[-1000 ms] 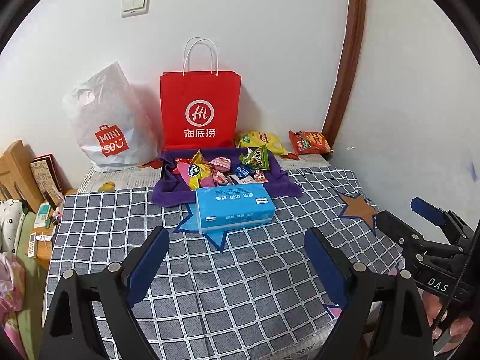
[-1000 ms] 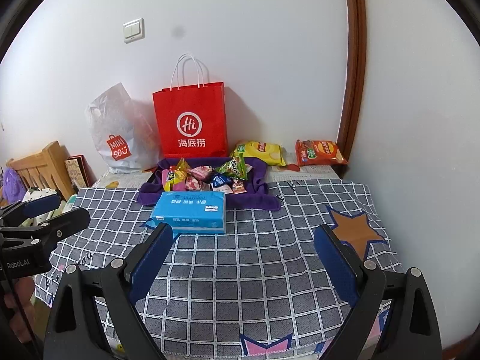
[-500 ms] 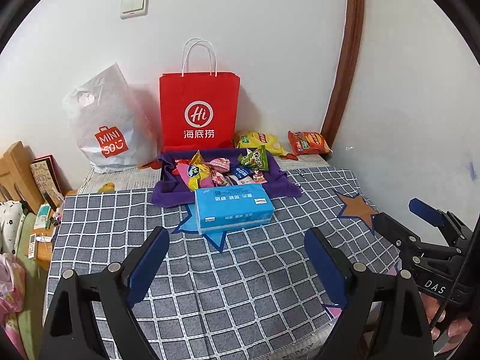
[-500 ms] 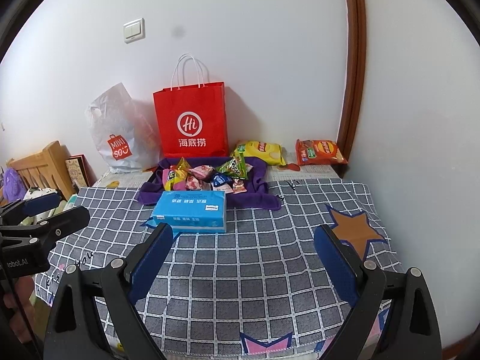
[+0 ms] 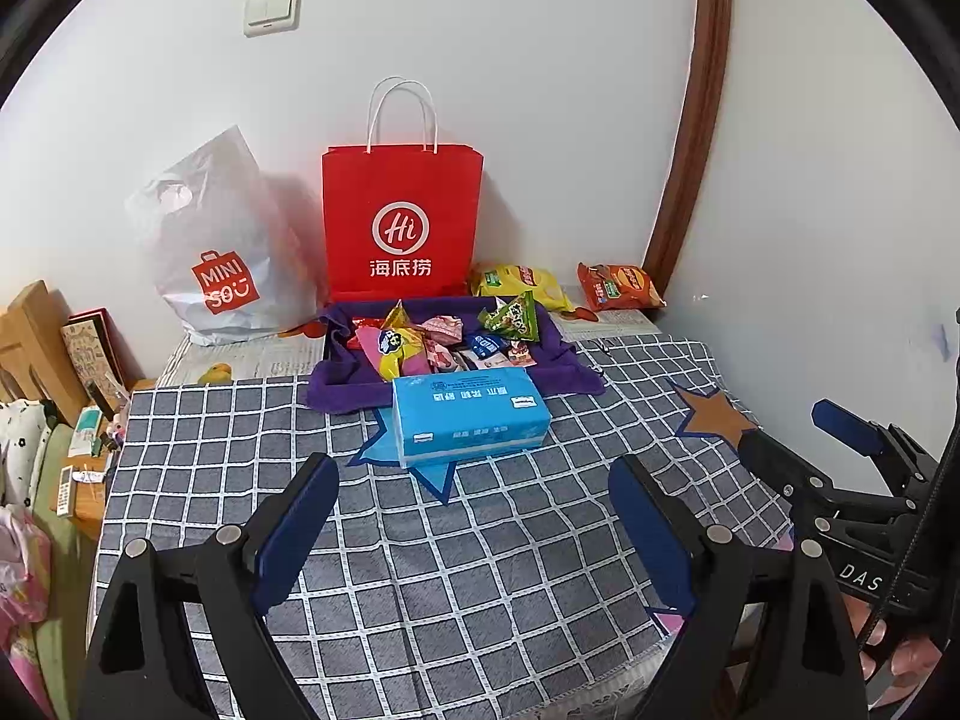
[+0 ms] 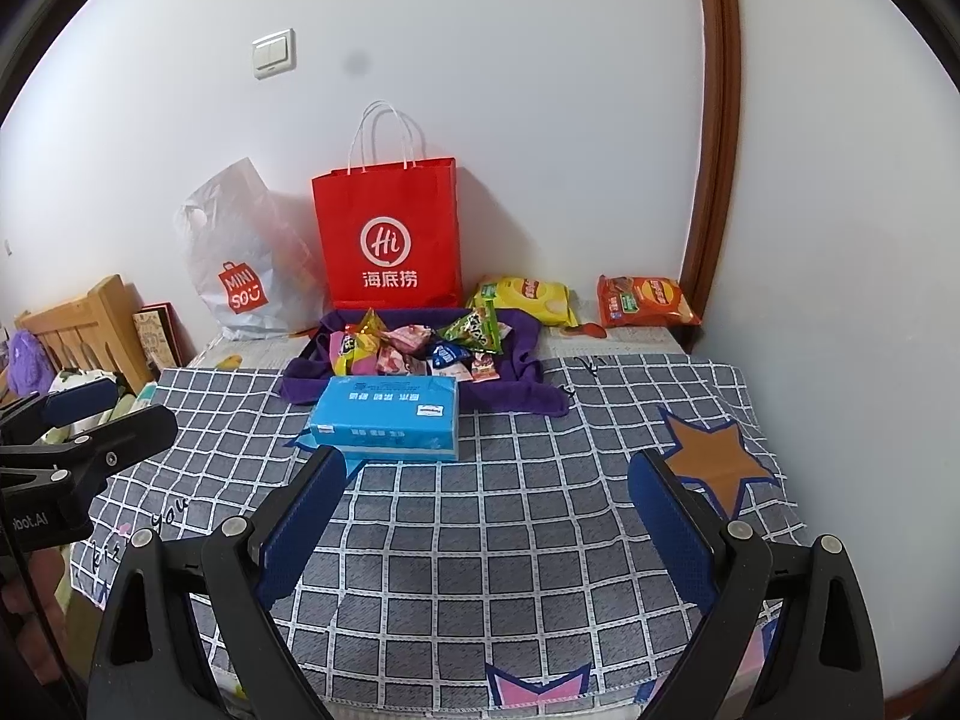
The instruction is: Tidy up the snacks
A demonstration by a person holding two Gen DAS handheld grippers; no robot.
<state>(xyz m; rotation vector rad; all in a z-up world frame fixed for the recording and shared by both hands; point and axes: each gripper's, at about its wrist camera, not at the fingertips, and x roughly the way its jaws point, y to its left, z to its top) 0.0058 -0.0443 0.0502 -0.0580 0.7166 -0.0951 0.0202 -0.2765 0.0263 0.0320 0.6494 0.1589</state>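
Observation:
Several small snack packets (image 5: 447, 339) (image 6: 420, 345) lie piled on a purple cloth (image 5: 345, 387) (image 6: 528, 399) at the back of the checked table. A yellow chip bag (image 5: 522, 282) (image 6: 531, 297) and an orange chip bag (image 5: 621, 287) (image 6: 648, 301) lie behind it by the wall. My left gripper (image 5: 474, 528) is open and empty above the near table. My right gripper (image 6: 486, 525) is open and empty, also well short of the snacks.
A blue tissue box (image 5: 468, 417) (image 6: 390, 417) sits in front of the cloth. A red paper bag (image 5: 401, 222) (image 6: 387, 240) and a white plastic bag (image 5: 222, 252) (image 6: 240, 264) stand against the wall. Wooden furniture (image 6: 90, 324) and clutter are at left.

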